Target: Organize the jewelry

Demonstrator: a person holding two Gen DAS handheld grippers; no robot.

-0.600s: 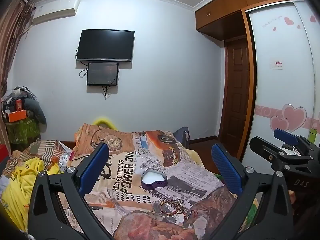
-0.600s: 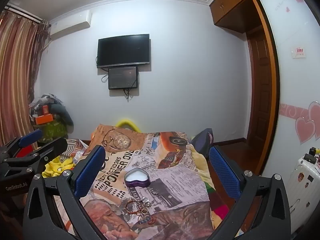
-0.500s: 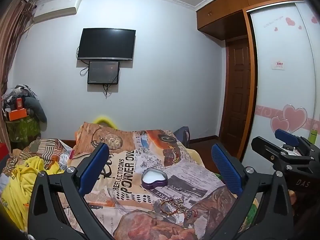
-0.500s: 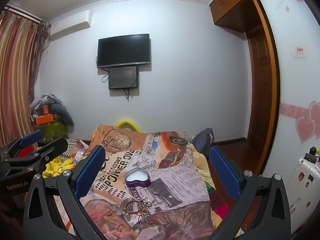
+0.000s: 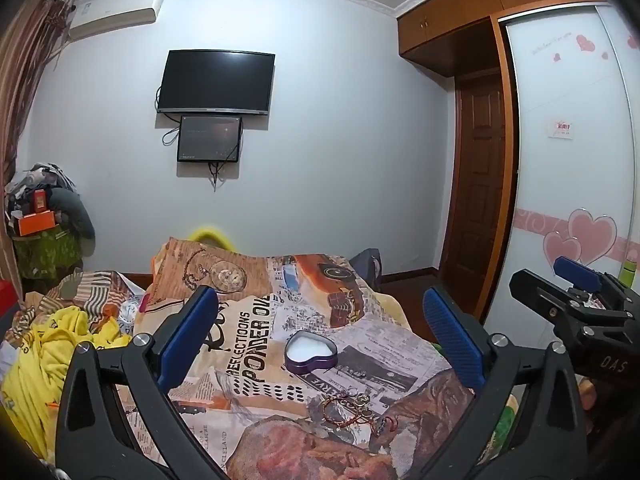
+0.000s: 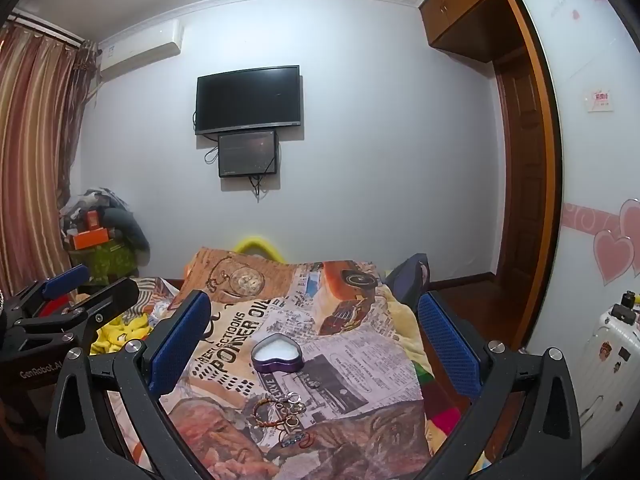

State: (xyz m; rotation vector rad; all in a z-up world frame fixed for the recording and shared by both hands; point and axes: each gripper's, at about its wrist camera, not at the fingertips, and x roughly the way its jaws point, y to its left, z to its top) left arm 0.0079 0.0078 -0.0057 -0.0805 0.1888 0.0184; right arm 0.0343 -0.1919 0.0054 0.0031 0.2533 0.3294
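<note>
A purple heart-shaped tin [image 5: 310, 354] [image 6: 276, 356] with a white inside lies open on the printed bedspread [image 5: 256, 320] [image 6: 352, 344]. Nearer to me lies a small heap of jewelry [image 5: 352, 408] [image 6: 286, 412]: a red corded bracelet, several rings and a beaded piece. My left gripper [image 5: 320, 338] is open and hangs above the bed, short of the tin, nothing between its blue pads. My right gripper [image 6: 314, 338] is open too, likewise held back over the bed's near end. Each gripper shows at the edge of the other's view.
Yellow clothes [image 5: 44, 352] and striped fabric pile up at the bed's left. A cluttered stand [image 6: 100, 244] sits by the curtain. A TV [image 5: 216, 82] hangs on the far wall. A wardrobe with heart stickers [image 5: 576, 200] and a white suitcase [image 6: 604, 364] are to the right.
Both views have tilted slightly, so the wall and TV sit a little lower in frame. The grippers stay open and the tin and jewelry have not moved.
</note>
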